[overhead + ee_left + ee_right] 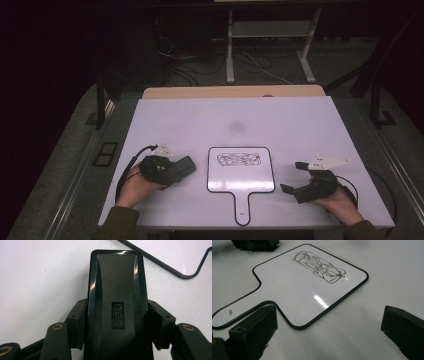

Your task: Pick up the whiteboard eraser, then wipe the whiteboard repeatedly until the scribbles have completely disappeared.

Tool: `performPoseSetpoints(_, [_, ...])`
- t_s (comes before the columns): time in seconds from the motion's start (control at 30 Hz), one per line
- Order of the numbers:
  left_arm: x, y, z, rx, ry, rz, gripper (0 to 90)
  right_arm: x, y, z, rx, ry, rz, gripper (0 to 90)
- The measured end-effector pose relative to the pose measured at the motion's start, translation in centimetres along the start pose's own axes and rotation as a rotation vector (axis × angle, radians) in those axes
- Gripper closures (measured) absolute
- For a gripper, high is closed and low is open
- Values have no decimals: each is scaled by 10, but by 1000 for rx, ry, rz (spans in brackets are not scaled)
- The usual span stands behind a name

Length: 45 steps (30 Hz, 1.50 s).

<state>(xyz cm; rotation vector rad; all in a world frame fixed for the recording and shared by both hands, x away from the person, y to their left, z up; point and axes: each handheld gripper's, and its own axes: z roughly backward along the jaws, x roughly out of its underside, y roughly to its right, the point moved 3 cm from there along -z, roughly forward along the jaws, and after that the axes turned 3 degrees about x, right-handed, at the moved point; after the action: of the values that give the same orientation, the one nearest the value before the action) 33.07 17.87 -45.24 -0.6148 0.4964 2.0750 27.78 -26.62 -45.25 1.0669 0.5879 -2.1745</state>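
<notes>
pinching a black eraser w/ both pads, left gripper sat beside the whiteboard paddle. right gripper was spread wide, empty, just right of paddle; scribble lay farther off.

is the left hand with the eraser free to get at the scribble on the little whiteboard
Probably yes: the left tongs grip the eraser just beside the whiteboard, and nothing lies between it and the scribble.

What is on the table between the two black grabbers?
The small whiteboard with a handle and a black scribble lies between the left gripper, which holds an eraser, and the open right gripper. The high view shows it.
</notes>
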Motion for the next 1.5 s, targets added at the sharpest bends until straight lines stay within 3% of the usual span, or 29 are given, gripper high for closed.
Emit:
performPoseSetpoints(0.27, [-2, 1, 2, 21, 15, 21, 396, 0, 1, 0, 0, 3, 0, 0])
performPoseSetpoints(0.47, [-4, 3, 3, 14, 20, 29, 396, -1, 0, 1, 1, 6, 4, 0])
performPoseSetpoints(0.8, [-12, 5, 10, -5, 59, 20, 395, -1, 0, 1, 0, 8, 0, 0])
performPoseSetpoints(1.23, [-23, 12, 12, -5, 73, -2, 396, -1, 1, 0, 5, 7, -8, 0])
performPoseSetpoints(1.5, [-29, 15, 10, -5, 76, 5, 396, -1, 0, 1, 7, 11, -10, 0])
